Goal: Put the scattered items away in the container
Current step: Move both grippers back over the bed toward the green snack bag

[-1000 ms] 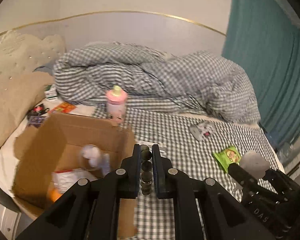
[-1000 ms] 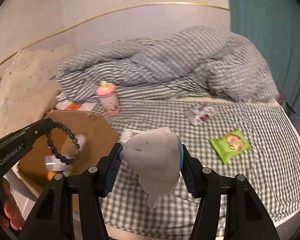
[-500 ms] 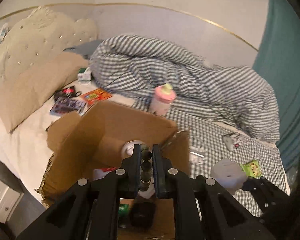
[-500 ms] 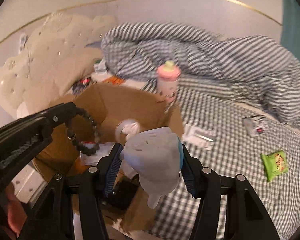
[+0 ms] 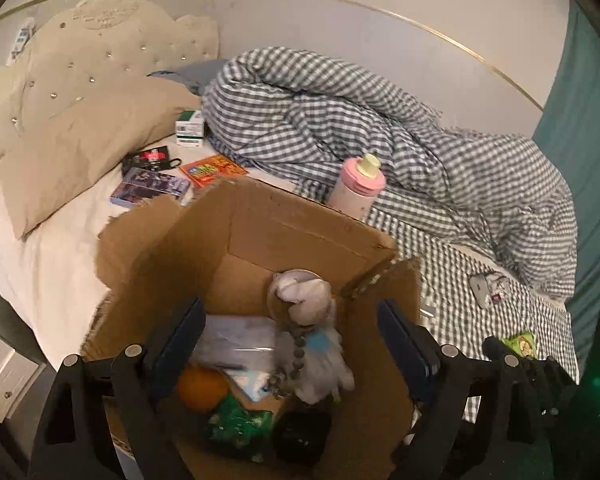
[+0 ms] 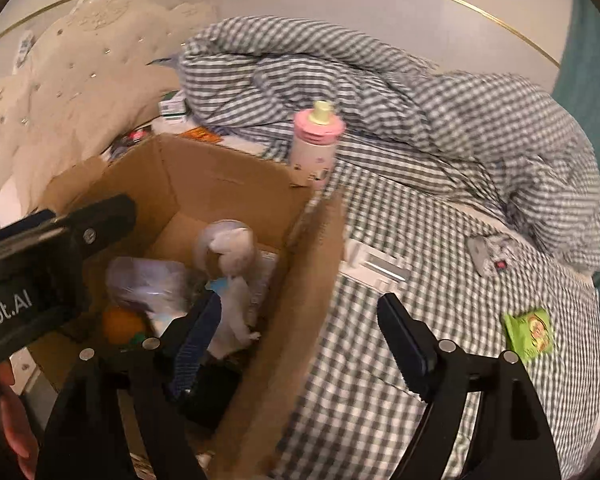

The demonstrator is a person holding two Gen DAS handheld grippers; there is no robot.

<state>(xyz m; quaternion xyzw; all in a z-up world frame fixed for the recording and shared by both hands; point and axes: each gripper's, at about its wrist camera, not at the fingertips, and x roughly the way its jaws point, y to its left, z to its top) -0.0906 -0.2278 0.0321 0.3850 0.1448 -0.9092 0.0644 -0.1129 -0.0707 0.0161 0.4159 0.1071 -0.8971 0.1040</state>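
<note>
left gripper (image 5: 292, 344) | right gripper (image 6: 300, 336) | both jaws just opened wide, empty | bead bracelet (image 5: 296, 354), plush toy (image 5: 320, 344) dropped in cardboard box (image 5: 300, 232) | next: green packet (image 6: 530, 332) at 3 o'clock

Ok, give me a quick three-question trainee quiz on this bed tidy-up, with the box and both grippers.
1. True or false: the white plush toy is inside the cardboard box.
2. Which item lies on the checked sheet, outside the box? A) orange ball B) green snack packet C) bead bracelet
3. Fill in: the jaws of the left gripper and the right gripper have just been ____.

Key:
1. True; it sits among the box's contents, between neither gripper's jaws.
2. B, the green snack packet; the orange ball and bead bracelet are in the box.
3. Opening; nothing is gripped.
</note>
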